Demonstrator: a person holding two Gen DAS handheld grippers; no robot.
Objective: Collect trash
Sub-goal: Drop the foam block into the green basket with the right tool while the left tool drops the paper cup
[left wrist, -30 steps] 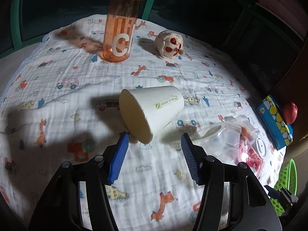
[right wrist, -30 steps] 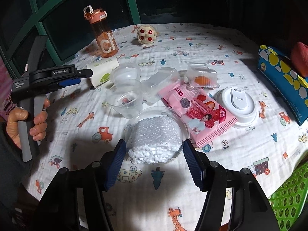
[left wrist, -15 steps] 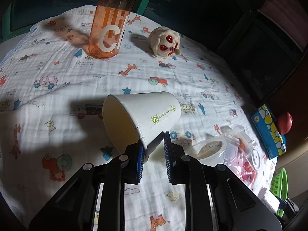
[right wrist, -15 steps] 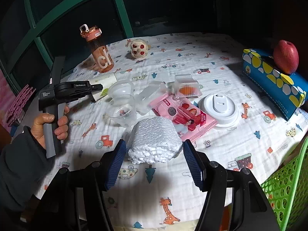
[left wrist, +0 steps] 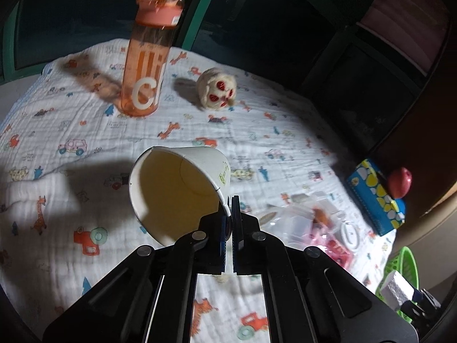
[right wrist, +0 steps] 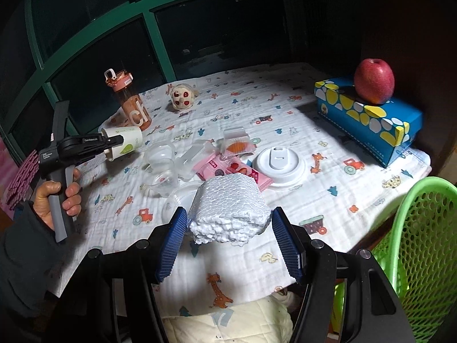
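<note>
My left gripper (left wrist: 230,208) is shut on the rim of a white paper cup (left wrist: 177,191) and holds it tilted above the cloth; the cup also shows in the right wrist view (right wrist: 125,143). My right gripper (right wrist: 230,231) is shut on a white foam block (right wrist: 228,208), lifted near the table's front edge. More trash lies mid-table: clear plastic cups (right wrist: 161,168), a pink snack wrapper (right wrist: 228,168), a clear container with orange food (right wrist: 237,143) and a white lid (right wrist: 280,165).
A green mesh basket (right wrist: 422,228) stands off the table's right front corner. An orange water bottle (left wrist: 145,57) and a plush toy (left wrist: 217,90) stand at the back. A blue tissue box (right wrist: 371,117) carries a red apple (right wrist: 374,81).
My left gripper closed on the cup's rim and lifted it off the cloth. My right gripper pulled the foam block back from the plastic dish toward the table's front edge and basket.
</note>
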